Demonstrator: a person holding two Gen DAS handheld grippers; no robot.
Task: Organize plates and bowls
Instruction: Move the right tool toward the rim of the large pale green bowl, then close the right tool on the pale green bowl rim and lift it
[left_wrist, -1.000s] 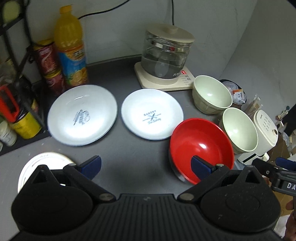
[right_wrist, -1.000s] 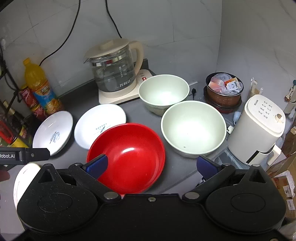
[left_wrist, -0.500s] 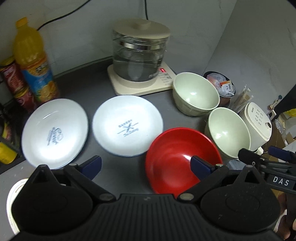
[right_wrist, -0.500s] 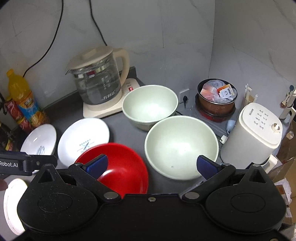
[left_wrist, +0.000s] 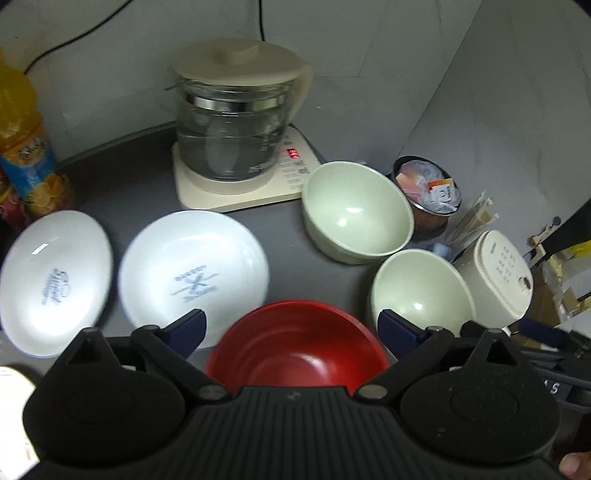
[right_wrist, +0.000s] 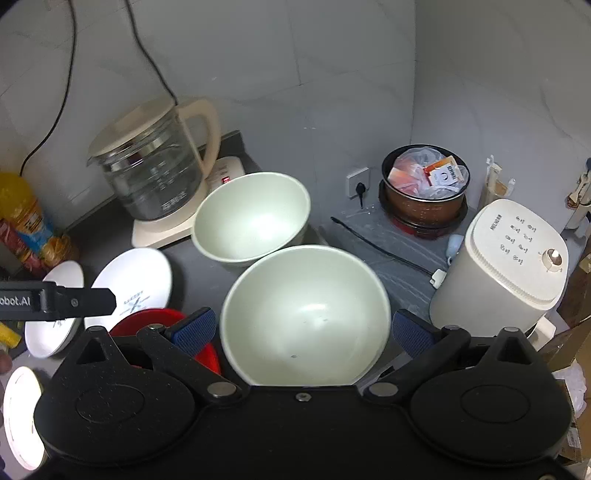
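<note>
Step in hand: approach, judged from both tools hovering empty over the dishes; nothing stacked yet.
Next move: probably lowering one finger inside a rim and one outside, then closing; thin rim and glossy wall call for a firm, level pinch.
Right gripper: fingers spread wide, holding nothing.
Near green bowl: pale, deep, empty, upright; sits between the right fingertips, rim spanning almost the whole gap.
Left gripper: fingers spread wide, empty too.
Red bowl: glossy, upright, empty; lies between and just below the left fingertips.
Far green bowl: same make, ahead of the right fingers, touching or nearly touching the near one.
White plates: two shallow printed ones, ahead and left of the left fingers, side by side, edges nearly touching.
Third plate: bright sliver far left of the fingers, mostly hidden.
Kettle: glass, on its base, well ahead.
</note>
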